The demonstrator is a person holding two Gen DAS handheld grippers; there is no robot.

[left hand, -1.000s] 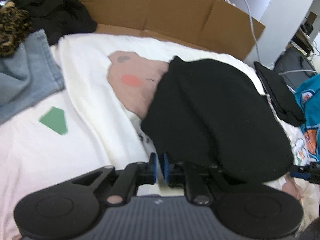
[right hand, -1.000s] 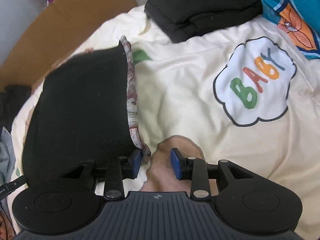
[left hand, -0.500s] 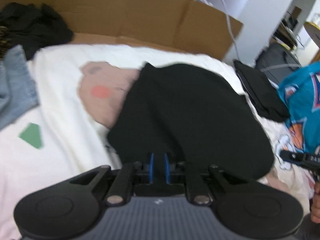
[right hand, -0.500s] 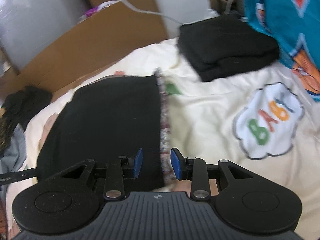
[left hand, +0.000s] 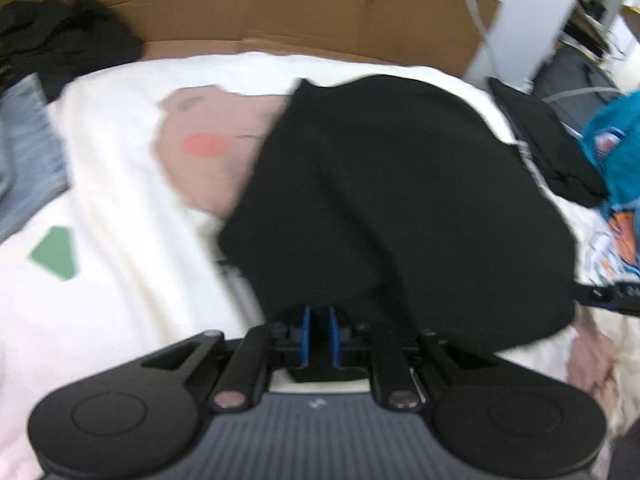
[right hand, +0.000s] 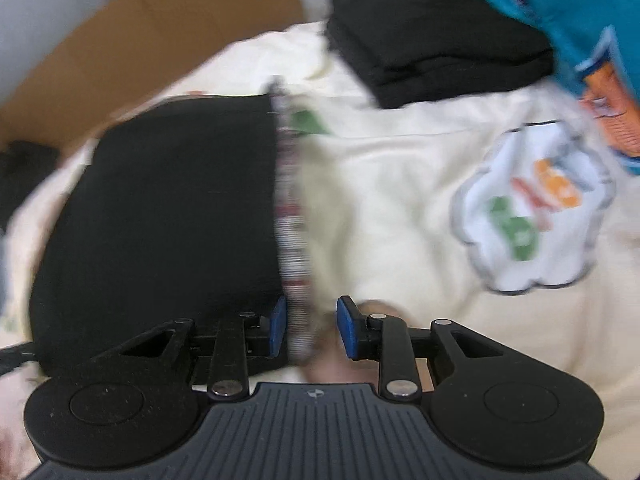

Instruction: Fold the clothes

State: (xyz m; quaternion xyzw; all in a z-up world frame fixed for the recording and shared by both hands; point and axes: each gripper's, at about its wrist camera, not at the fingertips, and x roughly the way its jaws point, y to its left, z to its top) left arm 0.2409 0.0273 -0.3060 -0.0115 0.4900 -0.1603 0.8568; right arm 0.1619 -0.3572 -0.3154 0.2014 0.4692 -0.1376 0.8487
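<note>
1. Left gripper (left hand: 319, 334): blue pads pressed on the near edge of the black garment (left hand: 400, 208), which lies spread on the cream blanket (left hand: 132, 216).
2. Right gripper (right hand: 311, 330): pads spread apart, straddling the garment's patterned hem (right hand: 290, 208), not pinching.
3. Beyond the garment: folded black clothes (right hand: 432, 36) and a teal shirt (right hand: 560, 28), both clear of it.
4. Farthest: cardboard wall (left hand: 280, 4); dark clothes pile (left hand: 60, 52) and jeans (left hand: 24, 148) lie well apart from the garment.
</note>
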